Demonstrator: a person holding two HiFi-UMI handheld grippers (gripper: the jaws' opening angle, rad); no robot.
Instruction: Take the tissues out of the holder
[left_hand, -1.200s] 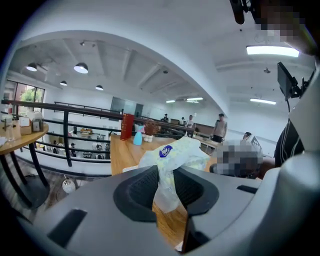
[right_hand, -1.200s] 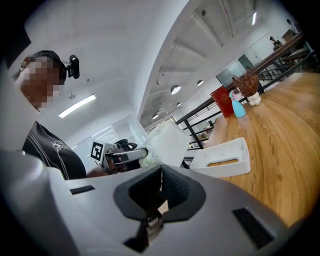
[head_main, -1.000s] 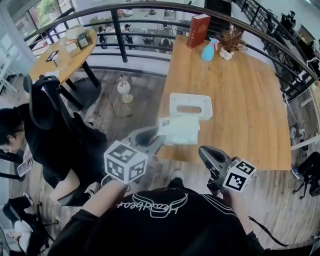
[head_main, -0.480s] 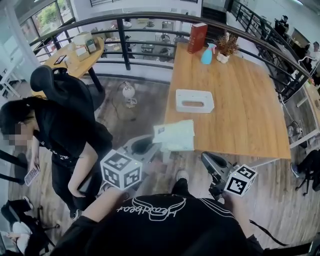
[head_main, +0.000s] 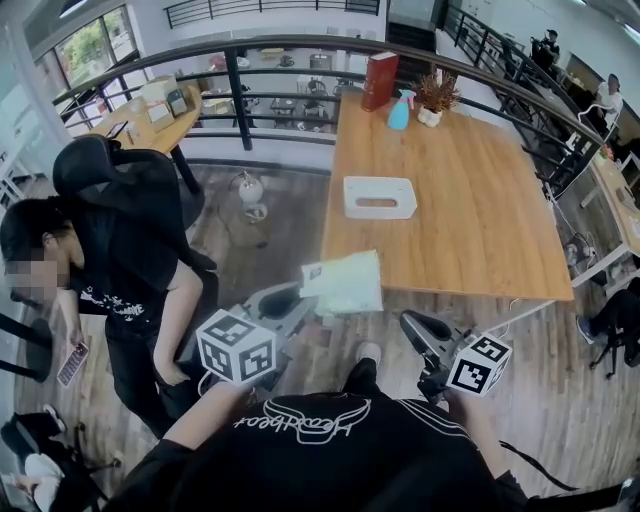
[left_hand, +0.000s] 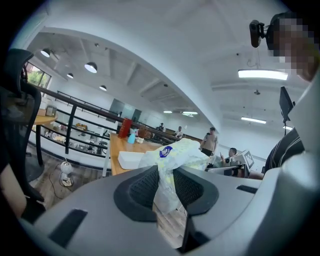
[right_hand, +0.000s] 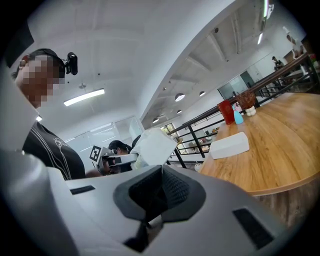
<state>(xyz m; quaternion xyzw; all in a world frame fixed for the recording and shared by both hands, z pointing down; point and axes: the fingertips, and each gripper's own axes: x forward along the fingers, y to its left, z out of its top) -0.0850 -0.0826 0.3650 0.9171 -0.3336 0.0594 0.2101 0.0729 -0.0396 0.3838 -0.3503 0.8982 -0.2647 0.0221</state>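
Note:
A soft white tissue pack with a blue mark hangs over the table's near left edge, and my left gripper is shut on its end. In the left gripper view the pack is pinched between the dark pads. The white tissue holder lies on the wooden table, well beyond the pack; it also shows as the holder and the holder. My right gripper is held low near my body, its jaws together with nothing between them.
A red book, a blue spray bottle and a small potted plant stand at the table's far end. A dark railing runs behind. A person in black stands left beside an office chair.
The left gripper has drawn the tissue pack back from the holder, toward my body and off the table's edge. The person at the left has straightened up. The right gripper has hardly moved.

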